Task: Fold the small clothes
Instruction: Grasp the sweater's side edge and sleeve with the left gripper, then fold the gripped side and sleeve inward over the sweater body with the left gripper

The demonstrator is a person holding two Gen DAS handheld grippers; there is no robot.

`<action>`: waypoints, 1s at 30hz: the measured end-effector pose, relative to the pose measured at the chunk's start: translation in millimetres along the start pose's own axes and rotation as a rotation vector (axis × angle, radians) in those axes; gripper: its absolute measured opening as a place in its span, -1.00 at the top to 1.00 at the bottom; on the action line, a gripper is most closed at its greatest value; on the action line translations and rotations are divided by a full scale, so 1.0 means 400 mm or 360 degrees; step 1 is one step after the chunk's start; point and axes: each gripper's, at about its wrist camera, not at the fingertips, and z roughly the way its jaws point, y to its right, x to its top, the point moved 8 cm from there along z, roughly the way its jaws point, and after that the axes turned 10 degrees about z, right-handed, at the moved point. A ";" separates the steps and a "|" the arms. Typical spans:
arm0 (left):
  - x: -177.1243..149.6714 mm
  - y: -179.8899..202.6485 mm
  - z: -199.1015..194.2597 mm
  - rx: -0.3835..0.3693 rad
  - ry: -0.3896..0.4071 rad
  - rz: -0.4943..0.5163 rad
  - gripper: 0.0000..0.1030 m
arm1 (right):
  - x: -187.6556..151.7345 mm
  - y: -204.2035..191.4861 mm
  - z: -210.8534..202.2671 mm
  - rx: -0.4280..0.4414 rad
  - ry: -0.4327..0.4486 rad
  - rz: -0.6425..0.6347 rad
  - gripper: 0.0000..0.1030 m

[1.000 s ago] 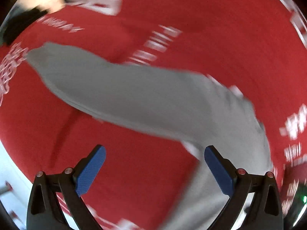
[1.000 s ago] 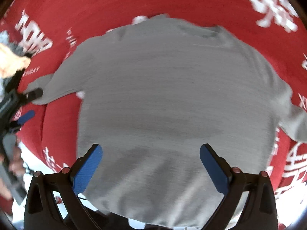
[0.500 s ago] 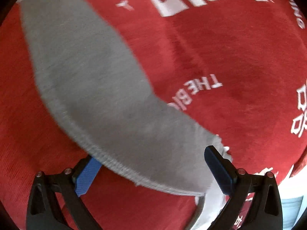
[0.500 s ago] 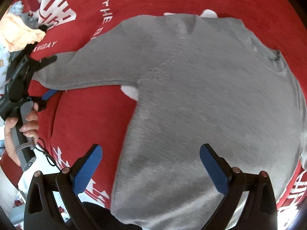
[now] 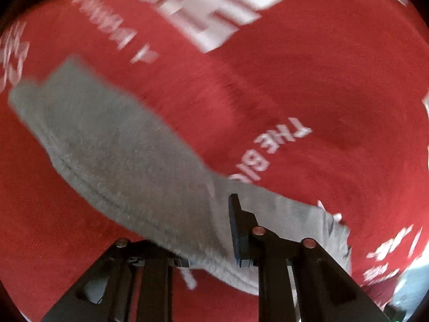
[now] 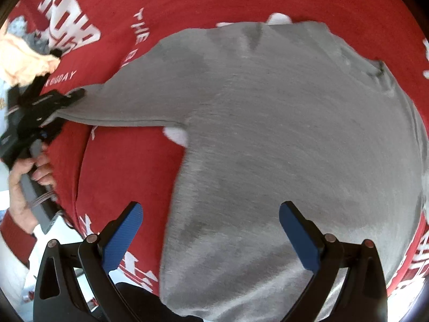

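A grey long-sleeved shirt (image 6: 281, 134) lies flat on the red cloth (image 6: 128, 166), with one sleeve (image 6: 128, 104) stretched out to the left. In the left wrist view that sleeve (image 5: 120, 155) runs from the upper left down into my left gripper (image 5: 209, 230). Its jaws are closing with the cuff end between them, and the cloth hides one finger. The right wrist view shows the left gripper (image 6: 72, 96) pinching the sleeve's end. My right gripper (image 6: 209, 230) hovers open above the shirt's lower body, with nothing between its fingers.
The red cloth (image 5: 308, 86) carries white lettering and covers the whole surface. A peach garment (image 6: 24, 59) lies at the far left on other crumpled clothes. A hand (image 6: 24, 185) holds the left gripper's handle. The surface's edge runs along the lower left.
The left gripper's jaws went from wide open around the sleeve to nearly closed on its cuff end. The right gripper drifted slightly over the shirt and stayed open.
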 end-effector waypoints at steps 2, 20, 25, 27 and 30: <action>0.015 0.068 -0.019 -0.0014 0.0035 0.0128 0.59 | -0.007 0.042 -0.009 0.0000 0.0009 0.0060 -0.97; -0.188 0.847 0.006 -0.0425 0.0001 0.0827 0.59 | -0.027 0.466 -0.169 0.0052 0.0134 0.0408 -0.97; -0.223 0.782 0.060 -0.0089 -0.0106 0.0643 -0.54 | -0.040 0.557 -0.198 0.0049 0.0162 0.0448 -0.97; -0.189 0.730 0.044 0.0198 0.0000 0.0680 -0.93 | -0.042 0.582 -0.192 0.0062 0.0151 0.0481 -0.97; -0.151 0.702 0.039 0.0345 0.0024 0.0825 -0.93 | -0.047 0.584 -0.169 0.0095 0.0126 0.0521 -0.97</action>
